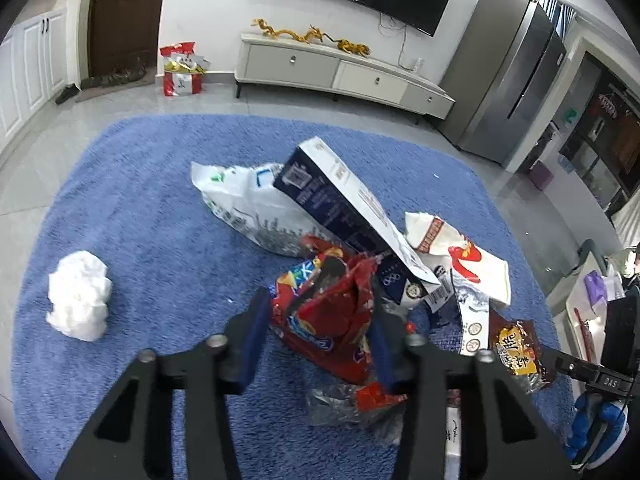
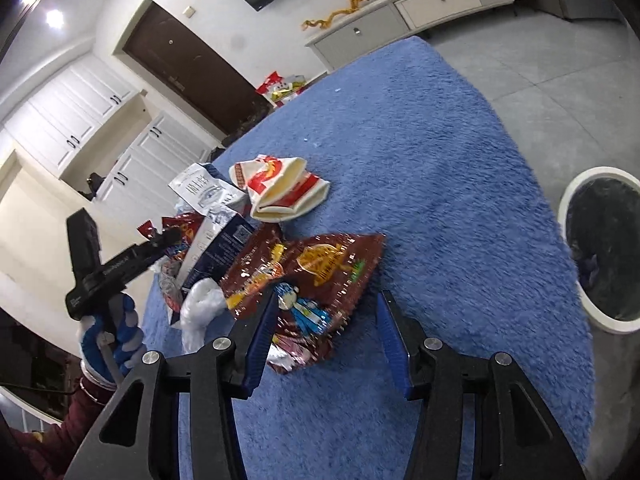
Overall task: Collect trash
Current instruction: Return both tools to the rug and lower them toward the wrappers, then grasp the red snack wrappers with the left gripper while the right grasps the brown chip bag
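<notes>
A heap of trash lies on a blue rug [image 1: 160, 216]. My left gripper [image 1: 318, 312] is open, its fingers on either side of a crumpled red snack bag [image 1: 328, 320]. Behind the bag lie a dark blue carton [image 1: 328, 196], a white plastic bag [image 1: 244, 204] and a white-and-red paper bag [image 1: 460, 252]. A crumpled white tissue [image 1: 80, 296] lies apart at the left. My right gripper [image 2: 326, 316] is open, its fingers around the near edge of a brown snack wrapper [image 2: 316, 272]. The left gripper also shows in the right wrist view [image 2: 168, 238].
A white bin with a black liner [image 2: 604, 244] stands on the grey floor right of the rug. A TV cabinet [image 1: 340, 68], a grey fridge [image 1: 508, 76], a brown door [image 1: 124, 16] and a red gift bag [image 1: 182, 70] are at the far wall.
</notes>
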A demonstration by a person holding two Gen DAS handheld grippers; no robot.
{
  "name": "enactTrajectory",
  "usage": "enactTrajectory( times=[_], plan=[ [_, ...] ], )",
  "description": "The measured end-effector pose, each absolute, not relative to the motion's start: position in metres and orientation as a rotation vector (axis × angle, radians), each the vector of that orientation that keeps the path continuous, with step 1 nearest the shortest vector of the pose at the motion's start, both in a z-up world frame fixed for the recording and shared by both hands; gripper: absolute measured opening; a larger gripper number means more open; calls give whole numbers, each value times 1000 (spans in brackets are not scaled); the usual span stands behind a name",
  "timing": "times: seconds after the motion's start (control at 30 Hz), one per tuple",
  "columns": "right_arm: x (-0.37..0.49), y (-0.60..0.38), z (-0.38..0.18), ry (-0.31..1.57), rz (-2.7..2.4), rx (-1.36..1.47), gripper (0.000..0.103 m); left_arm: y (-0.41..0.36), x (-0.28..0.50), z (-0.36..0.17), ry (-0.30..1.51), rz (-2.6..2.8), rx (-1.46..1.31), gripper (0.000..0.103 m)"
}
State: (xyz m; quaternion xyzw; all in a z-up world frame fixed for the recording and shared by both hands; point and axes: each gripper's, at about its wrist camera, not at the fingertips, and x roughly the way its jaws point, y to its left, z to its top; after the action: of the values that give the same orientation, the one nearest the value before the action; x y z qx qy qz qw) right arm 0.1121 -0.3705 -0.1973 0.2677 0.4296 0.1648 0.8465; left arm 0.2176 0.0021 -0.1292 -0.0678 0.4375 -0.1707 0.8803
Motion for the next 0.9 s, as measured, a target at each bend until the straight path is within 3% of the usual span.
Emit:
enactTrajectory(
  times=[0.1, 0.17, 0.23, 0.33, 0.9],
  plan=[
    [119, -366, -198, 906, 358, 563, 41, 3, 216, -130, 916, -375, -159, 23],
    [122, -364, -200, 911, 360, 564, 32, 5, 213, -129, 915, -382, -175, 21],
    [125, -362, -200, 913, 357, 553, 17, 8, 207, -126, 903, -394, -184, 18],
    [123, -359, -199, 899, 359, 540, 7, 10, 198, -119, 885, -406, -187, 16],
    [67, -355, -134, 718, 289, 378, 1, 41, 137, -71, 754, -410, -218, 14]
  ],
)
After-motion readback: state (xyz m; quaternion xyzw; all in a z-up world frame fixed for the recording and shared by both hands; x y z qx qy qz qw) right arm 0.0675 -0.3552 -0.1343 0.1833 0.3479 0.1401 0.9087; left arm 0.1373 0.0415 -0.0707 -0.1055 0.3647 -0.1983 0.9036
